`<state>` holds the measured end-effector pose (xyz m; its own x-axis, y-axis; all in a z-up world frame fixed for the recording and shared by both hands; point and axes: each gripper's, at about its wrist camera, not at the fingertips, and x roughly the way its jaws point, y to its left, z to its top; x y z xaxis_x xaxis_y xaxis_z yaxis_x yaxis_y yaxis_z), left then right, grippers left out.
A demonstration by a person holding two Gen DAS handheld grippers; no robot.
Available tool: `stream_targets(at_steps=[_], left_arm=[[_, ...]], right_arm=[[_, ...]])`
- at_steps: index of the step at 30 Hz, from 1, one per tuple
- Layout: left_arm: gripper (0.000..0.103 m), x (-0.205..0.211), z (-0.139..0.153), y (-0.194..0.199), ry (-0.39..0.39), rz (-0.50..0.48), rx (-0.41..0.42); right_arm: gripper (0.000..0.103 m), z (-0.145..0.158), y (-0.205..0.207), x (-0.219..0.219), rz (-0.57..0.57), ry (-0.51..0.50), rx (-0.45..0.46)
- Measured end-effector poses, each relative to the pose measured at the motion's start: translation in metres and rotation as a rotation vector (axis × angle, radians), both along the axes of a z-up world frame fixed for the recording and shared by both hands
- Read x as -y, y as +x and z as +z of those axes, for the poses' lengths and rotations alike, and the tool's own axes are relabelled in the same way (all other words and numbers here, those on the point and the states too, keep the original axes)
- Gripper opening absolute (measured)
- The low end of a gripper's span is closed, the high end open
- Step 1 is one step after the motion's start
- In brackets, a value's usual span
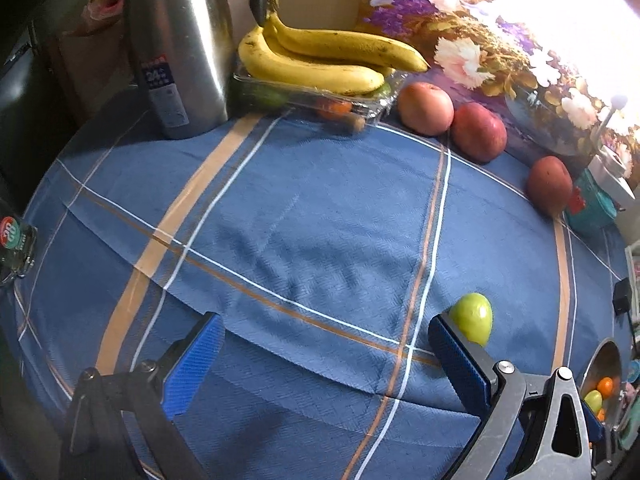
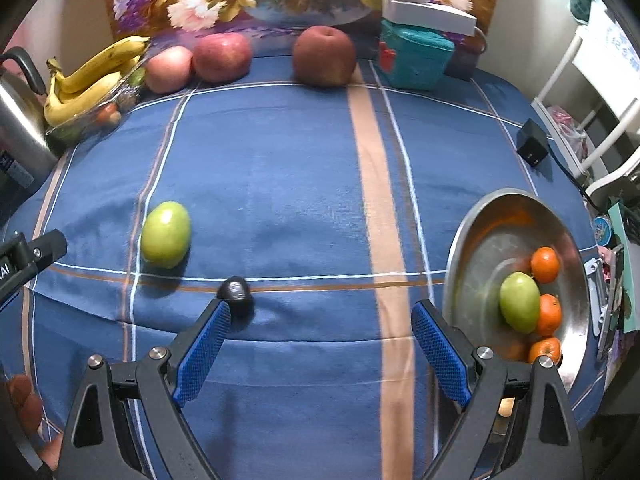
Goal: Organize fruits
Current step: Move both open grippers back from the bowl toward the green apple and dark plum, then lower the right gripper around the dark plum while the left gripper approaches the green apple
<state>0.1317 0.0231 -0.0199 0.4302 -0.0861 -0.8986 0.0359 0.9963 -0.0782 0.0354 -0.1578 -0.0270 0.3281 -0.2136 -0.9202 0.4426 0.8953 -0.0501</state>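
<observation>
A loose green fruit (image 2: 165, 234) lies on the blue plaid cloth; in the left wrist view it (image 1: 474, 318) sits just beyond my right fingertip. A small dark fruit (image 2: 235, 291) lies by my right gripper's left fingertip. A steel bowl (image 2: 480, 240) at the right holds a green fruit (image 2: 519, 302) and three oranges (image 2: 545, 264). Three red apples (image 2: 325, 56) line the back; bananas (image 1: 320, 60) lie on a clear tray. My left gripper (image 1: 324, 352) and right gripper (image 2: 320, 324) are both open and empty.
A steel kettle (image 1: 180, 48) stands at the back left. A teal box (image 2: 414, 58) and a white power strip (image 2: 428, 8) sit at the back right by a floral backdrop. A black adapter (image 2: 532, 147) lies near the right edge.
</observation>
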Motion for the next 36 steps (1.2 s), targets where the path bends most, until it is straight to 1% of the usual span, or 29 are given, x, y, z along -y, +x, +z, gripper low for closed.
stream_targets(at_steps=[4,8,13,18,24,29,36], left_arm=[[0.103,0.004,-0.006,0.002,-0.001,-0.021,-0.031],[0.103,0.007,-0.015,0.004,0.023,-0.037,-0.058],[0.103,0.004,-0.021,0.006,0.010,-0.038,-0.077],[0.103,0.003,-0.026,0.010,0.020,-0.045,-0.082],[0.103,0.007,-0.029,0.017,0.019,-0.074,-0.087],[0.103,0.014,-0.031,0.022,0.037,-0.106,-0.088],[0.103,0.022,-0.033,0.027,0.028,-0.141,-0.092]], right_arm=[[0.092,-0.005,0.005,-0.005,0.005,0.007,-0.010],[0.092,-0.012,0.011,-0.007,0.010,0.016,-0.024],[0.092,-0.016,0.018,-0.011,0.018,0.028,-0.029],[0.092,-0.021,0.025,-0.016,0.029,0.034,-0.035],[0.092,-0.030,0.034,-0.019,0.033,0.046,-0.052],[0.092,-0.040,0.042,-0.022,0.038,0.055,-0.072],[0.092,-0.053,0.052,-0.018,0.022,0.072,-0.090]])
